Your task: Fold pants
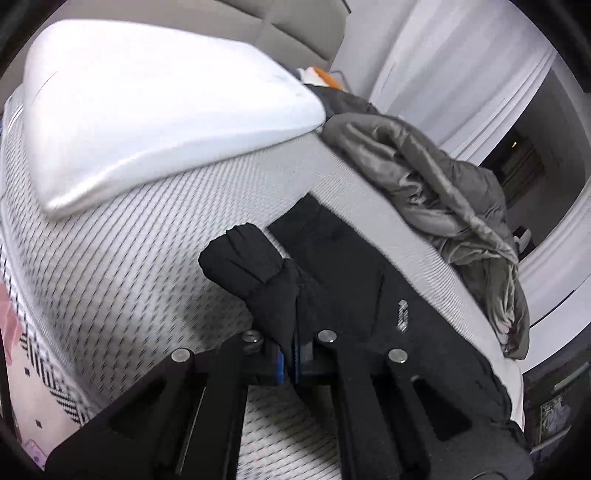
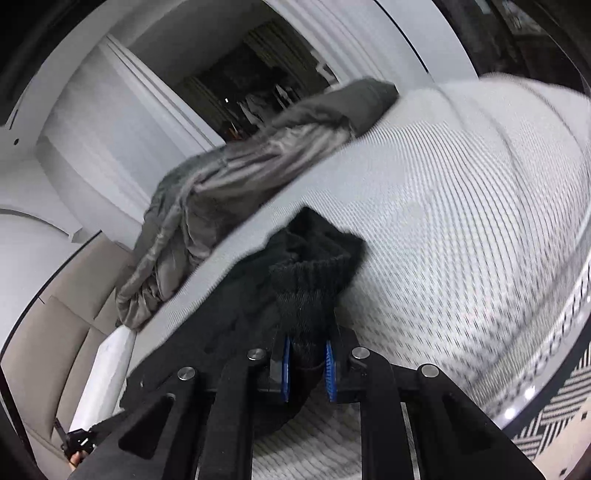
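Note:
Black pants (image 1: 351,280) lie along a white patterned mattress (image 1: 129,258). My left gripper (image 1: 290,363) is shut on a bunched black fold of the pants' waist end, lifted a little above the mattress. In the right wrist view my right gripper (image 2: 308,365) is shut on the ribbed black cuff of the pants (image 2: 310,295), with the blue pads (image 2: 330,373) pressing the fabric from both sides. The rest of the pants (image 2: 221,332) trails to the left of the right gripper.
A white pillow (image 1: 147,107) lies at the head of the mattress. A crumpled grey garment (image 1: 461,206) hangs over the far mattress edge and also shows in the right wrist view (image 2: 221,199). White wardrobe panels (image 2: 110,110) and a beige headboard (image 1: 288,29) stand beyond.

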Available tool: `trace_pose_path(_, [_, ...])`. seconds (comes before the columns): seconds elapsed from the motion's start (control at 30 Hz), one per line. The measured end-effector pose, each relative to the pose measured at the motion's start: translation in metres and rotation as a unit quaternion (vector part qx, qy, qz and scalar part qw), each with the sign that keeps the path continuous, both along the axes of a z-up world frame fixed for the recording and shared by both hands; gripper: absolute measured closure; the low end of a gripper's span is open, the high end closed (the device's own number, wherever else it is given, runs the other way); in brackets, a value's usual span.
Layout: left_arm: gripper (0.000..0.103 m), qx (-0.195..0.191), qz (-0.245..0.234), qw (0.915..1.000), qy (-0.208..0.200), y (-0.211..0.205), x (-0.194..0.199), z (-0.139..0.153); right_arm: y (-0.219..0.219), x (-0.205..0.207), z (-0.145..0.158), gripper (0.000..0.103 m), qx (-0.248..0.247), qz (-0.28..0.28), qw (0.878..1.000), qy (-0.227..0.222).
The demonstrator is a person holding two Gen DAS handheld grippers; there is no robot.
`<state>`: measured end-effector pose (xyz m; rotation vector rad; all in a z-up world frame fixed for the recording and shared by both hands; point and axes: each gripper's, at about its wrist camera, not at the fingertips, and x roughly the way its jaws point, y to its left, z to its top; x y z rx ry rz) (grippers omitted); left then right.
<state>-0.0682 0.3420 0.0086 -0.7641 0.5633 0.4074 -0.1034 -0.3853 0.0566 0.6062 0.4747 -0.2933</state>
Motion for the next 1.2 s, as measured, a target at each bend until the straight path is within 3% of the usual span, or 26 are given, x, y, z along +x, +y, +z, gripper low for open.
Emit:
trace_pose_path(0.23, [0.103, 0.013, -0.003, 0.9998, -0.012, 0.01, 0.072, 0.041, 0.002, 0.07, 0.062, 0.09, -0.045, -0.029, 0.998, -0.029])
trace_pose_path(0.4, [0.102, 0.034, -0.011, 0.9993, 0.01, 0.017, 0.152, 0.054, -0.006, 0.149, 0.092, 0.09, -0.067, -0.043, 0.997, -0.012])
trace_pose_path(0.47, [0.1, 0.044, 0.0, 0.9979, 0.047, 0.022, 0.194, 0.05, -0.008, 0.187, 0.098, 0.089, -0.079, -0.034, 0.996, 0.004])
trace_pose_path(0.53, [0.08, 0.058, 0.014, 0.9955, 0.074, 0.028, 0.231, 0.042, -0.016, 0.235, 0.093, 0.085, -0.083, -0.02, 0.995, 0.042])
trace_pose_path(0.57, [0.054, 0.07, 0.028, 0.9934, 0.087, 0.031, 0.248, 0.037, -0.021, 0.255, 0.089, 0.071, -0.086, -0.024, 0.994, 0.059])
trace_pose_path(0.6, [0.022, 0.079, 0.039, 0.9918, 0.093, 0.032, 0.259, 0.031, -0.025, 0.273, 0.084, 0.049, -0.089, -0.034, 0.993, 0.072])
trace_pose_path(0.67, [0.003, 0.072, 0.045, 0.9915, 0.099, 0.042, 0.274, 0.023, -0.033, 0.303, 0.071, 0.033, -0.106, -0.047, 0.99, 0.085])
trace_pose_path(0.8, [0.001, 0.065, 0.048, 0.9939, 0.075, 0.049, 0.266, 0.025, -0.042, 0.318, 0.047, 0.033, -0.093, -0.052, 0.988, 0.113])
trace_pose_path(0.97, [0.001, 0.052, 0.03, 0.997, 0.048, 0.041, 0.219, 0.031, -0.019, 0.282, 0.036, 0.031, -0.098, -0.023, 0.989, 0.104])
trace_pose_path(1.07, [0.001, 0.017, 0.004, 0.999, 0.041, 0.02, 0.192, 0.022, 0.007, 0.248, 0.032, 0.024, -0.076, -0.004, 0.994, 0.08])
trace_pose_path(1.13, [0.012, -0.01, -0.024, 0.9991, 0.034, 0.006, 0.185, 0.01, 0.028, 0.229, 0.03, 0.022, -0.069, 0.014, 0.996, 0.06])
trace_pose_path(1.17, [0.024, -0.024, -0.043, 0.998, 0.039, -0.003, 0.186, 0.002, 0.038, 0.22, 0.029, 0.019, -0.066, 0.025, 0.996, 0.055])
trace_pose_path(1.2, [0.029, -0.036, -0.051, 0.9972, 0.041, -0.01, 0.186, -0.005, 0.048, 0.211, 0.026, 0.019, -0.061, 0.044, 0.996, 0.047])
